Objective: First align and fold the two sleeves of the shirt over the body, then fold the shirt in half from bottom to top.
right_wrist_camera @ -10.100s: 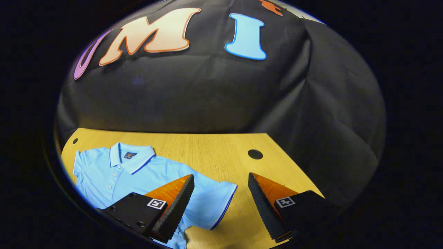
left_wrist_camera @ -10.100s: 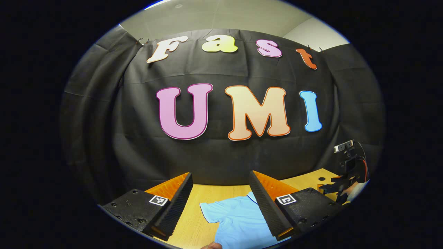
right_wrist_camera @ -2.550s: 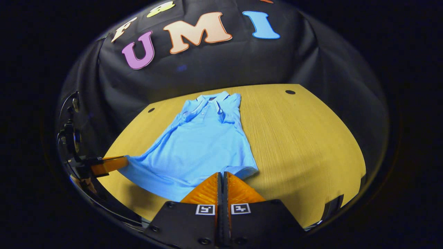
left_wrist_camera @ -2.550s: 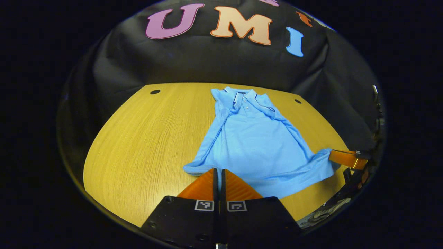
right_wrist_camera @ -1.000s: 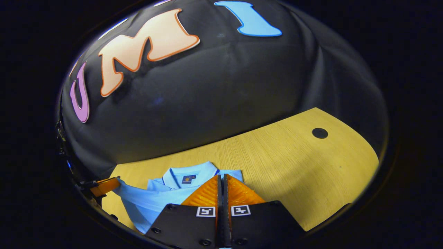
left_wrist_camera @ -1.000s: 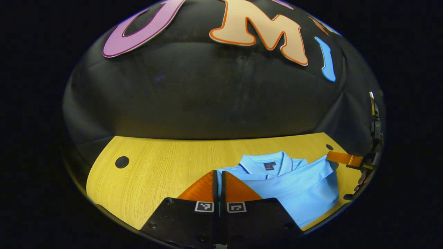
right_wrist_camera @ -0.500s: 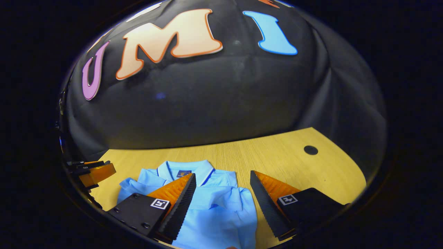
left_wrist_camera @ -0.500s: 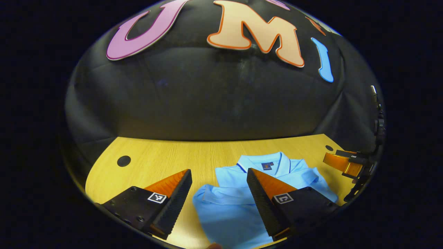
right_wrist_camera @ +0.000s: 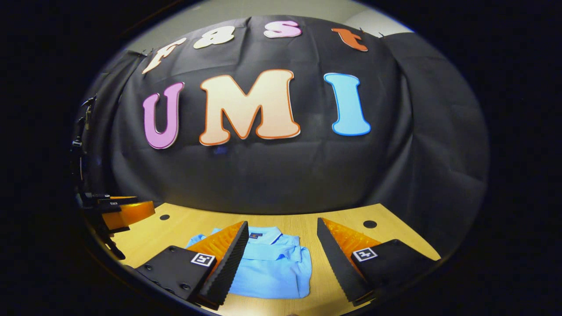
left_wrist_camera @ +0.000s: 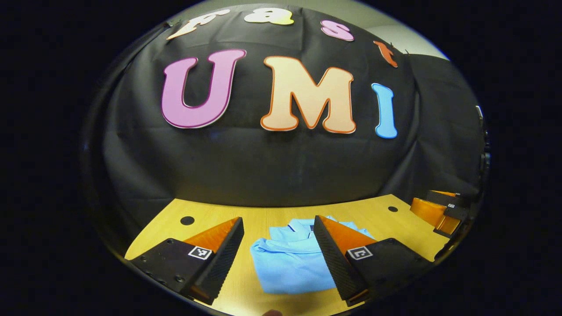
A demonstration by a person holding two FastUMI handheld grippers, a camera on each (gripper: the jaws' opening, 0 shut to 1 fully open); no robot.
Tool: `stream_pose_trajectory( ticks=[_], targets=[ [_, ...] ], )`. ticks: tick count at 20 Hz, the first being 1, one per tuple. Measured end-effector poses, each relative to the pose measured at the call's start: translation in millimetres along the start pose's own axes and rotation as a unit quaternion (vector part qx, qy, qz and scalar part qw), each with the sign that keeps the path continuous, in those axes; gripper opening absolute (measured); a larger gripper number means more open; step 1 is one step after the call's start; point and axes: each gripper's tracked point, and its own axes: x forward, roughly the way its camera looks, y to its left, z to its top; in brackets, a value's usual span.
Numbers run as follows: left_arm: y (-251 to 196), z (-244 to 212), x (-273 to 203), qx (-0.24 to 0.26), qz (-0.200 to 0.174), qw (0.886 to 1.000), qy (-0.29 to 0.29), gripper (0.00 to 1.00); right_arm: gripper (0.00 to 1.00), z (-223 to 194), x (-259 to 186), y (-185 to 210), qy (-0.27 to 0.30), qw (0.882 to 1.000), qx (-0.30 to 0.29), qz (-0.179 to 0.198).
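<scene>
We've got the light blue folded polo shirt (left_wrist_camera: pixel 292 263) low in the centre of the left gripper view, lying flat on the yellow wood-grain table (left_wrist_camera: pixel 386 219), its collar toward the black cloth wall (left_wrist_camera: pixel 272 166). The left gripper (left_wrist_camera: pixel 279 226) hangs above it with its fingers spread wide and nothing between them; the right-hand finger (left_wrist_camera: pixel 329 245) cuts across the shirt's right edge and hides part of the collar. A small round dark hole (left_wrist_camera: pixel 187 220) sits in the tabletop at lower left, a second one (left_wrist_camera: pixel 392 209) at lower right.

Over at the right edge of this view we catch the other gripper (left_wrist_camera: pixel 439 210) (just its fingers, and we can't quite judge the gap from here), held above the table's corner and well apart from the shirt.

Now the right gripper view: the right gripper (right_wrist_camera: pixel 283 226) is wide open too, holding nothing. The shirt (right_wrist_camera: pixel 272 267) lies bottom centre between the fingers, and here the left-hand finger (right_wrist_camera: pixel 228 250) covers its left shoulder, while the collar with a small dark tag inside is plainly in sight. The folded hem runs across just below the collar, and the right side edge is stacked in layers. The left gripper (right_wrist_camera: pixel 127 210) pokes in at the left edge of the frame, clear of the cloth, with the table (right_wrist_camera: pixel 395 237) bare beside the shirt.
</scene>
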Motion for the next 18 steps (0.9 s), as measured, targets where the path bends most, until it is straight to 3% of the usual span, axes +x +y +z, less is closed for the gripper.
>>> stream_pose_trajectory(
  ticks=[8,18],
  targets=[
    [-16,16,-83,0.025,0.014,0.999,-0.029,0.95,0.97,18,-92,8,-0.039,0.999,-0.007,0.014],
    [-18,33,-112,0.005,0.025,0.998,-0.054,0.95,0.97,28,-114,4,-0.046,0.999,0.008,0.015]
  ],
)
